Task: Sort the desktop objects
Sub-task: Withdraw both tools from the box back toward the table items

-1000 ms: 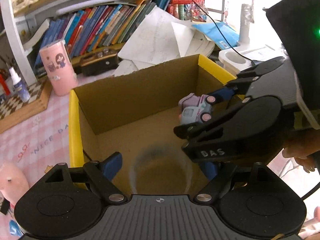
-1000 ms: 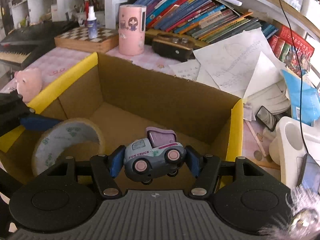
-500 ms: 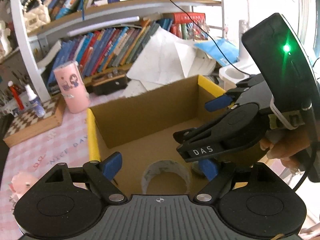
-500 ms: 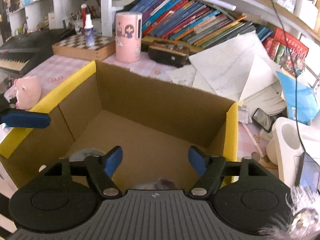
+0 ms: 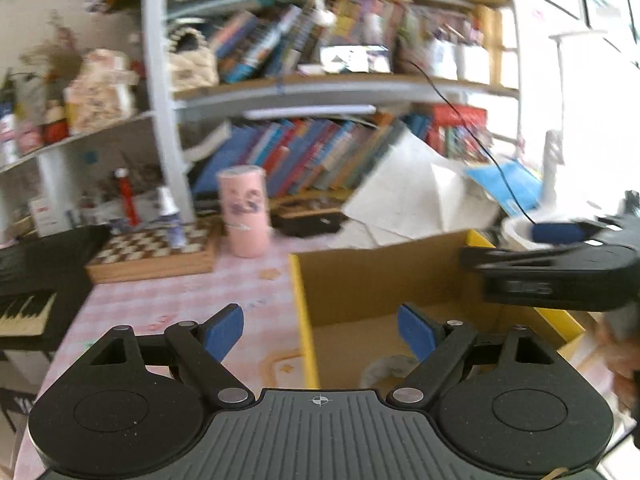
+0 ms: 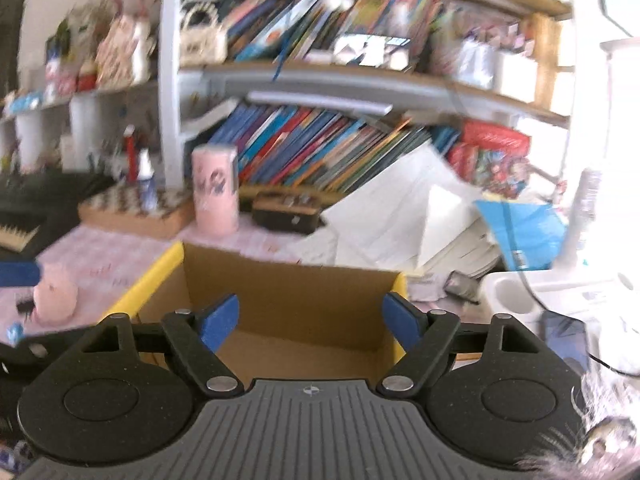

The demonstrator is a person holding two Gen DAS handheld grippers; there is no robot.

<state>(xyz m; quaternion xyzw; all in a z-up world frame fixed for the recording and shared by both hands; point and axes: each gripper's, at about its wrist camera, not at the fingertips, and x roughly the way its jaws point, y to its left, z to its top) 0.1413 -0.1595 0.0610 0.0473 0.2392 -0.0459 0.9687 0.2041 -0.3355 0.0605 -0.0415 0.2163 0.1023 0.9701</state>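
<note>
I see the cardboard box (image 5: 380, 280) sitting on the pink desk (image 5: 168, 300) as the bin; a roll of tape (image 5: 384, 366) lies inside; my left tongs (image 5: 320, 328) and right tongs (image 6: 310, 322) hang spread wide, empty, above it; a pink pig toy (image 6: 56, 300) waits beside the box.

cardboard box (image 6: 288, 304), yellow-edged: 1, at 6 o'clock. tape roll (image 5: 386, 368) inside it: 1, partly hidden. pink cylinder container (image 6: 215, 190): 1, at 11 o'clock of the box. chessboard (image 6: 134, 210): 1, at 10 o'clock. spray bottle (image 6: 146, 184) on it: 1. pink plush toy (image 6: 56, 296): 1, at 9 o'clock. dark radio-like case (image 6: 286, 214): 1. keyboard (image 5: 24, 312): 1. books: too blurred to count.
</note>
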